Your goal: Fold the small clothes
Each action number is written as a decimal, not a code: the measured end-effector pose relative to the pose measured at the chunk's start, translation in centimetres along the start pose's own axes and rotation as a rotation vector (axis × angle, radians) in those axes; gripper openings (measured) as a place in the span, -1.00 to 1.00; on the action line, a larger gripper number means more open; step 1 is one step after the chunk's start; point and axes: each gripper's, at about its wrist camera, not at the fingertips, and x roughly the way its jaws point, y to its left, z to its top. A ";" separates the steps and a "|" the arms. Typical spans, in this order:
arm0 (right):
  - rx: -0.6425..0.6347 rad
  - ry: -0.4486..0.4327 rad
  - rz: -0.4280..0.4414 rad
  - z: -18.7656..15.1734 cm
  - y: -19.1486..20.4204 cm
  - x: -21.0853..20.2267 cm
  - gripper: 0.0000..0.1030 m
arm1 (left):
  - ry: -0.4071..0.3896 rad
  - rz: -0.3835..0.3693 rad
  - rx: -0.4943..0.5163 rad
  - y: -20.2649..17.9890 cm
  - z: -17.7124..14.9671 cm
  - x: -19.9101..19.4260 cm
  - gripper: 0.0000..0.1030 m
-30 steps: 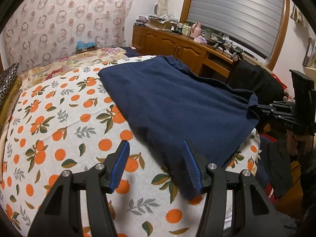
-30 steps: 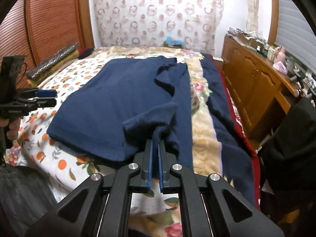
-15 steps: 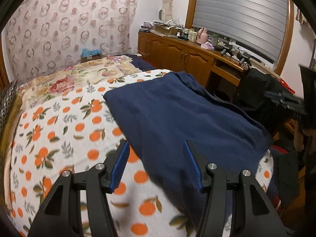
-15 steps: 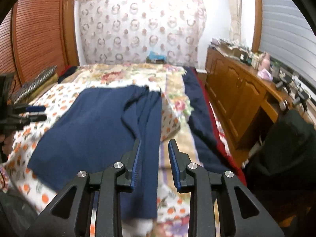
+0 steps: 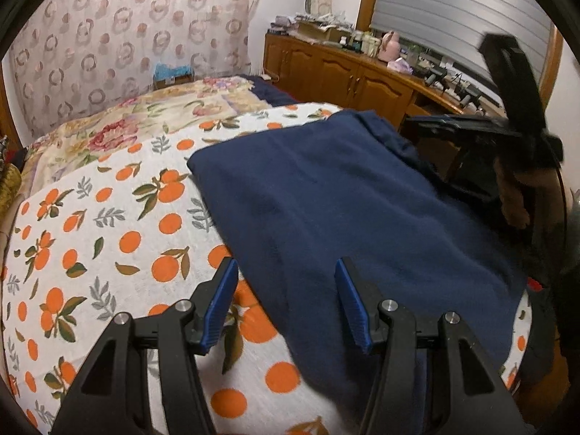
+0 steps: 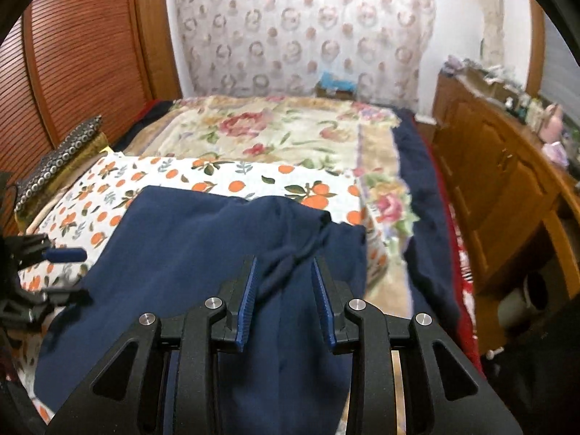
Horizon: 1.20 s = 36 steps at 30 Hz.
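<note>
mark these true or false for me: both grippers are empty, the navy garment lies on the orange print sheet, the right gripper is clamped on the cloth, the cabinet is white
1. Both grippers are empty: true. The left gripper and right gripper have nothing pinched.
2. The navy garment lies on the orange print sheet: true.
3. The right gripper is clamped on the cloth: false. Its jaws stand apart above the fabric.
4. The cabinet is white: false. It is brown wood.

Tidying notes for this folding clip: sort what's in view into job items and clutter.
Job: navy garment; left tongs; right tongs, jaws apart, gripping nothing.

Lying about: orange-print sheet; floral blanket; wooden cabinet; beaded cushion.
</note>
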 end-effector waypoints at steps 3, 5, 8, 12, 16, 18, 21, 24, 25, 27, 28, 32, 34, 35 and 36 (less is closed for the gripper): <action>0.008 0.034 0.027 0.9 -0.6 2.0 -0.43 | 0.023 -0.003 -0.007 0.3 -0.1 1.0 0.07; 0.009 0.051 0.047 1.2 -0.9 2.9 -0.43 | 0.036 -0.010 -0.018 0.6 -0.1 1.5 0.07; 0.004 0.073 0.047 1.6 -1.2 4.2 -0.43 | 0.030 0.004 0.005 0.2 -0.1 1.8 0.07; -0.007 0.071 0.059 1.7 -1.4 4.7 -0.87 | 0.019 0.027 0.048 -0.5 -0.2 2.0 0.09; -0.043 0.035 0.044 2.0 -1.5 4.0 -0.97 | 0.019 0.025 0.045 -0.6 -0.2 1.9 0.09; -0.049 0.004 -0.005 2.2 -1.9 3.3 -0.99 | 0.019 0.029 0.048 -0.7 -0.2 1.9 0.10; -0.006 -0.022 -0.068 2.8 -3.4 2.8 -0.99 | 0.020 0.032 0.052 -0.5 -0.2 1.9 0.12; 0.028 -0.011 -0.078 3.0 -4.4 3.2 -0.99 | 0.021 0.033 0.053 -0.5 -0.2 1.9 0.13; 0.021 -0.008 -0.086 2.9 -4.3 3.3 -0.99 | 0.021 0.034 0.054 -0.6 -0.2 1.9 0.13; -0.002 -0.007 -0.115 2.8 -3.7 3.3 -0.99 | 0.021 0.032 0.053 -0.5 -0.2 1.9 0.13; -0.011 -0.005 -0.130 2.7 -3.4 3.2 -0.98 | 0.021 0.032 0.053 -0.6 -0.2 2.0 0.13; 0.002 -0.007 -0.109 2.2 -3.4 2.2 -0.76 | 0.022 0.041 0.061 -0.6 -0.2 2.0 0.15; 0.011 -0.013 -0.103 1.6 -3.4 1.2 -0.52 | 0.022 0.039 0.058 -0.9 -0.2 2.0 0.15; 0.015 -0.017 -0.106 1.2 -3.3 0.6 -0.48 | 0.023 0.041 0.061 -0.9 -0.1 2.0 0.15; 0.017 -0.022 -0.106 0.8 -3.2 -0.1 -0.45 | 0.026 0.041 0.062 -1.0 -0.2 1.9 0.15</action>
